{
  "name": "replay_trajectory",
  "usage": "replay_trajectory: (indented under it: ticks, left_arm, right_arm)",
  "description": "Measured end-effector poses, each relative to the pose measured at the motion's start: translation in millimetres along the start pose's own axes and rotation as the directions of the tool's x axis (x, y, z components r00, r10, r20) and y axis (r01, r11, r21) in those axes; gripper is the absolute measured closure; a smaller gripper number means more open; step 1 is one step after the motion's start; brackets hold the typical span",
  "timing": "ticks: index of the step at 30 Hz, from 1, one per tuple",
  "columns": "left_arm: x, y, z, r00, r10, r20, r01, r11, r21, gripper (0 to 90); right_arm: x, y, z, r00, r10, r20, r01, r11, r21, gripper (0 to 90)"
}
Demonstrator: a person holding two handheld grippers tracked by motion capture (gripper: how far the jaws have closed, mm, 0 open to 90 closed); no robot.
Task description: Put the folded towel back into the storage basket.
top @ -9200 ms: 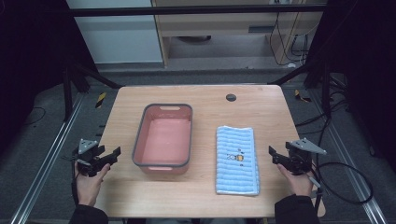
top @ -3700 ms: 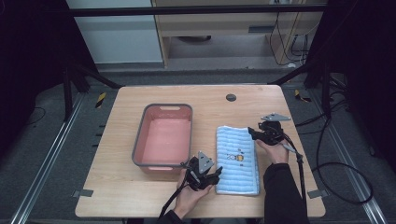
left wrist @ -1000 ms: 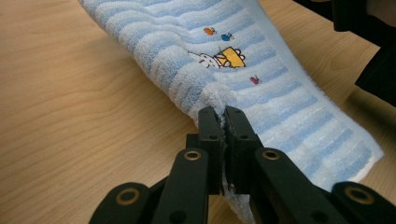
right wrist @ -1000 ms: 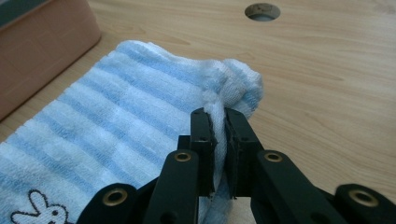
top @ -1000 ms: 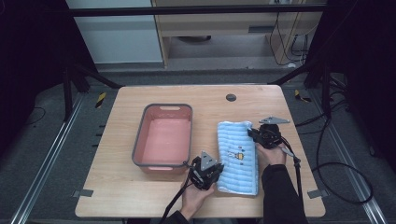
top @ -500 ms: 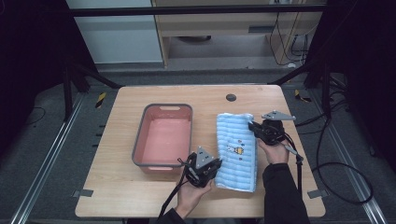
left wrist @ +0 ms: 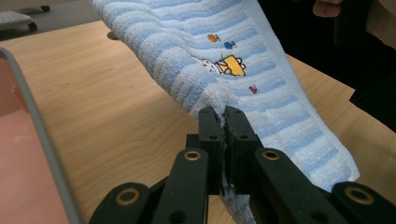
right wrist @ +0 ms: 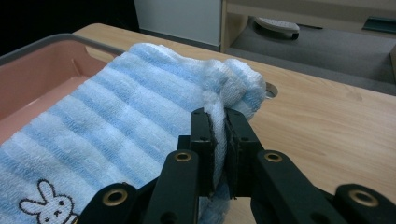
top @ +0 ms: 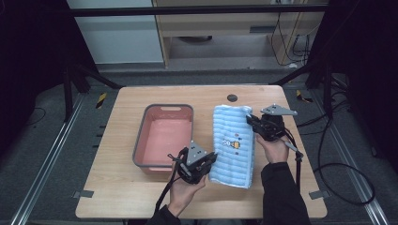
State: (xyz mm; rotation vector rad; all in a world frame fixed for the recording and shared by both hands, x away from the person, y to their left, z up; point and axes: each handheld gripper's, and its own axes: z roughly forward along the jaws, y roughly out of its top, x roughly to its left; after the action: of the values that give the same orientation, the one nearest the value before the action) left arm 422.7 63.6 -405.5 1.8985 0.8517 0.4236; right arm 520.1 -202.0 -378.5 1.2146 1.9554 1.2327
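Fingers of the left gripper (left wrist: 223,122) are clamped on the near left edge of the blue striped towel (top: 232,140). Fingers of the right gripper (right wrist: 219,122) are clamped on its far right corner, fabric bunched between the pads. The towel hangs raised between both grippers above the wooden table (top: 117,136), just right of the pink plastic basin (top: 162,138). Embroidered rabbit motif faces up.
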Motion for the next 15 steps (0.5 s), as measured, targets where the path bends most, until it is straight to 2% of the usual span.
replay_trajectory:
  ticks: [8, 15]
  left_arm:
    - [5.7, 13.2, -15.0, 0.9998, 0.018, -0.007, -0.018, 0.9995, -0.025, 86.6]
    - [13.6, 22.5, -28.4, 0.9998, 0.014, -0.016, -0.014, 0.9989, -0.044, 86.6]
  right_arm:
    - [12.5, 26.4, -6.7, 0.9997, -0.025, -0.008, 0.025, 0.999, -0.034, 83.4]
    - [21.2, 43.1, -9.7, 0.9991, -0.041, -0.010, 0.041, 0.998, -0.056, 83.4]
